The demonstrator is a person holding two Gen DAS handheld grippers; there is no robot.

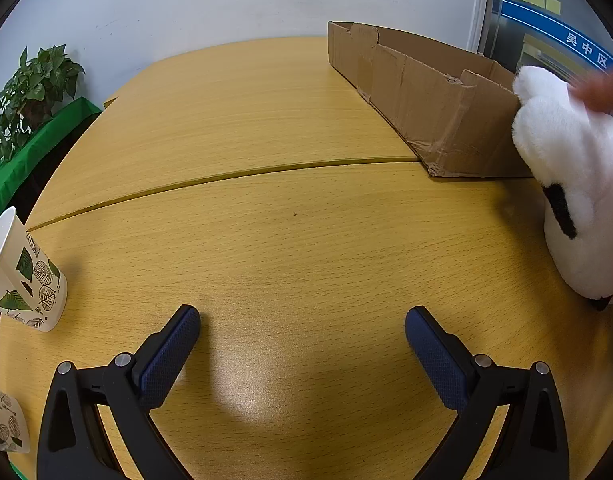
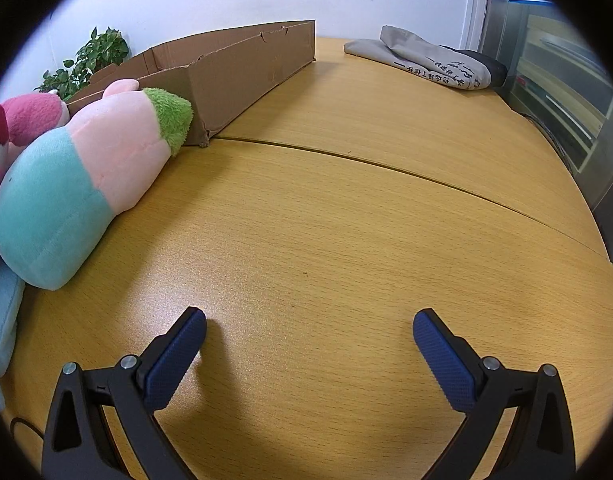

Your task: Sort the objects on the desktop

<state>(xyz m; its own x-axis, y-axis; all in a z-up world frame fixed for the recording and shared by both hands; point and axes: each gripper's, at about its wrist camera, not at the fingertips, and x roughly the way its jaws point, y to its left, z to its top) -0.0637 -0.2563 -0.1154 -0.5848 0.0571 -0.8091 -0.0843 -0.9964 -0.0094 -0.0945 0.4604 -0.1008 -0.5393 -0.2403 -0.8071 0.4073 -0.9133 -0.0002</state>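
Note:
My left gripper (image 1: 302, 320) stands open over bare wooden table, nothing between its blue pads. A white plush toy (image 1: 574, 184) lies at the right edge of the left wrist view, beside a long cardboard box (image 1: 426, 96). Two leaf-print paper cups sit at the left, one upright (image 1: 22, 276), one at the lower corner (image 1: 4, 424). My right gripper (image 2: 309, 322) is also open and empty. To its left lies a teal, pink and green plush (image 2: 78, 176) against the cardboard box (image 2: 234, 76), with a pink plush (image 2: 26, 118) behind it.
A blurred fingertip (image 1: 602, 90) shows above the white plush. A folded grey cloth bag (image 2: 430, 60) lies at the table's far right. A potted plant (image 1: 30, 92) stands on a green ledge to the left. A light blue soft item (image 2: 0, 320) sits at the left edge.

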